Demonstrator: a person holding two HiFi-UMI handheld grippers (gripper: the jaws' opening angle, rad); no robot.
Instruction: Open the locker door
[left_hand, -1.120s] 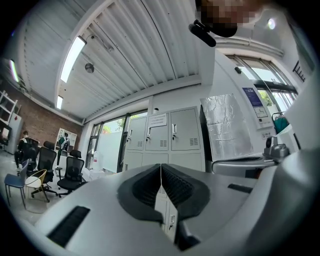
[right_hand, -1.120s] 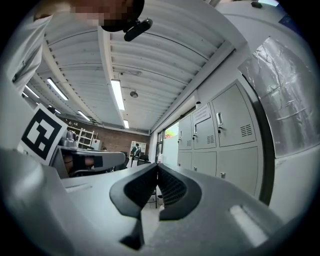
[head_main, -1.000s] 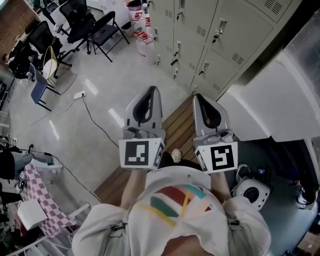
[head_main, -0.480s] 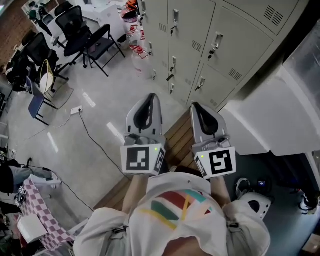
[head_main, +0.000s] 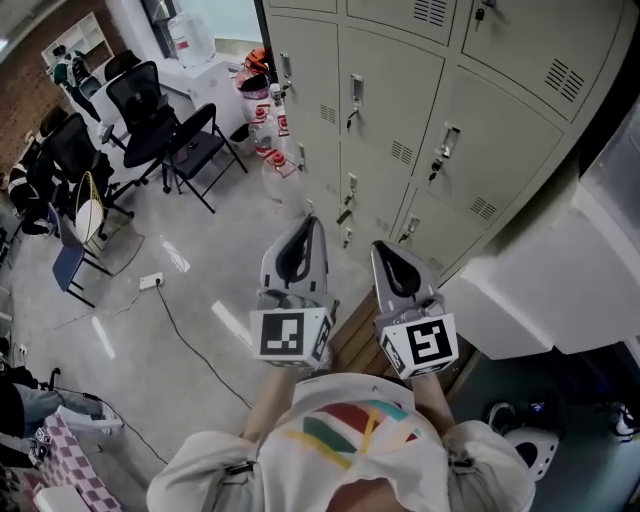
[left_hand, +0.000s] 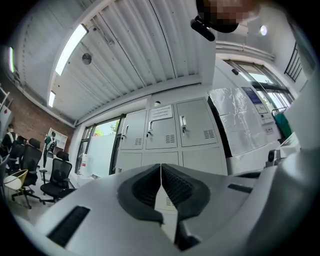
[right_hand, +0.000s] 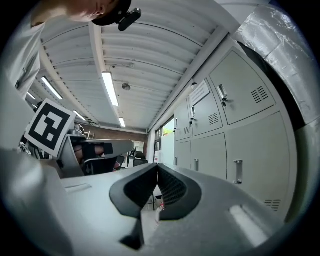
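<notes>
**Facing the lockers with both tools shut and empty**

Judging by how things stand, this is the approach step. No door of the locker bank (head_main: 400, 110) is open, and neither tool touches it. The left tool (head_main: 311, 226) and right tool (head_main: 381, 250) sit side by side in front of the bank's lower row, short of it. Each has its jaws pressed together with nothing between them. In both gripper views the ribbed dark pads (left_hand: 177, 187) meet along a thin seam.

Which door is meant I cannot tell. The nearest are the lower ones just ahead of the tips, each with a small metal latch handle (head_main: 349, 186) near one edge.

The doors are flat painted sheet metal, pale grey-beige and smooth, with short louvred vent slots (head_main: 403, 152). The handles are slim and upright, and shut jaws probably cannot catch them. The next move likely calls for spreading one tool, bringing it up to a handle, pinching it and pulling outward along the hinge arc.
</notes>
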